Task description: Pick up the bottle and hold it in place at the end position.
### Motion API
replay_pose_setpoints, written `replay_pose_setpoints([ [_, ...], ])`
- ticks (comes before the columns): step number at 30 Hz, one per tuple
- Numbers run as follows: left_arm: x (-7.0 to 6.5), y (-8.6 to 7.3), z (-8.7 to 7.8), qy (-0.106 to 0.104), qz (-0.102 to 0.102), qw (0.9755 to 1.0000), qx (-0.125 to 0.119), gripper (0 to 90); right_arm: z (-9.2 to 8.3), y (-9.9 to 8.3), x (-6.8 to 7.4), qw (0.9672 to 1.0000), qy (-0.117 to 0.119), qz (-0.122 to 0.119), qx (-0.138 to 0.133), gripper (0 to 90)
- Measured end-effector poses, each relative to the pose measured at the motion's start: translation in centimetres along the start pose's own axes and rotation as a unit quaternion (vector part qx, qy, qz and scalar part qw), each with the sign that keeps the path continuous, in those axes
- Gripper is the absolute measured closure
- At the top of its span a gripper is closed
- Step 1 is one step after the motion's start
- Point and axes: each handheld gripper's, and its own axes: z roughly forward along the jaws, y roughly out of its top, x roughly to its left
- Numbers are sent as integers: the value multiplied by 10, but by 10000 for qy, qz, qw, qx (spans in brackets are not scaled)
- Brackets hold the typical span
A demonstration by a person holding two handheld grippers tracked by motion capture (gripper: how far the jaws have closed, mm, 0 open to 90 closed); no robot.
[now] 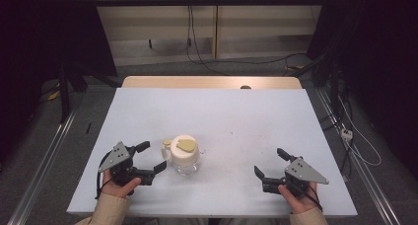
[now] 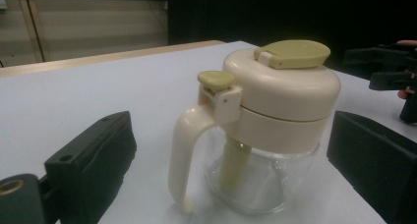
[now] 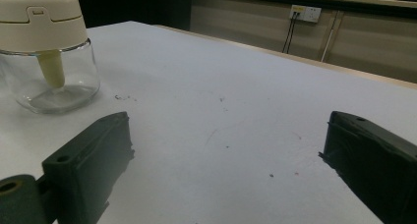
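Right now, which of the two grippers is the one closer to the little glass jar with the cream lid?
The left gripper. Its open jaws sit right beside the jar, facing the handle side, while the right gripper rests well away across bare table.

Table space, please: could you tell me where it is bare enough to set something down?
The white table is bare across its far half and between the jar and the right gripper. It is crowded only near the left gripper, whose open jaws flank the jar.
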Motion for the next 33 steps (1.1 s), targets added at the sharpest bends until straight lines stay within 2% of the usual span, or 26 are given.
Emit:
replay_pose_setpoints([
  [2,-2,1,1,-41,79,9999,53,49,0,0,0,10000,0,1,-2,32],
  [6,-5,1,1,-56,11,10000,43,57,0,0,0,10000,-11,-16,-2,32],
  [10,-6,-1,3,-63,114,9998,171,96,1,0,1,10000,-20,-23,-1,32],
  [20,-11,1,1,-105,135,9996,224,125,1,0,1,10000,-15,-49,5,32],
  [24,-13,1,2,-122,241,9991,314,135,1,0,1,10000,-14,-37,-7,33],
  [25,-15,1,3,-132,182,9992,328,138,1,0,1,10000,-12,-41,-5,33],
  [29,-18,0,6,-152,245,9985,470,145,1,0,1,10000,4,-56,2,34],
  [33,-21,0,9,-166,196,9981,566,152,1,1,1,10000,4,-77,1,35],
])
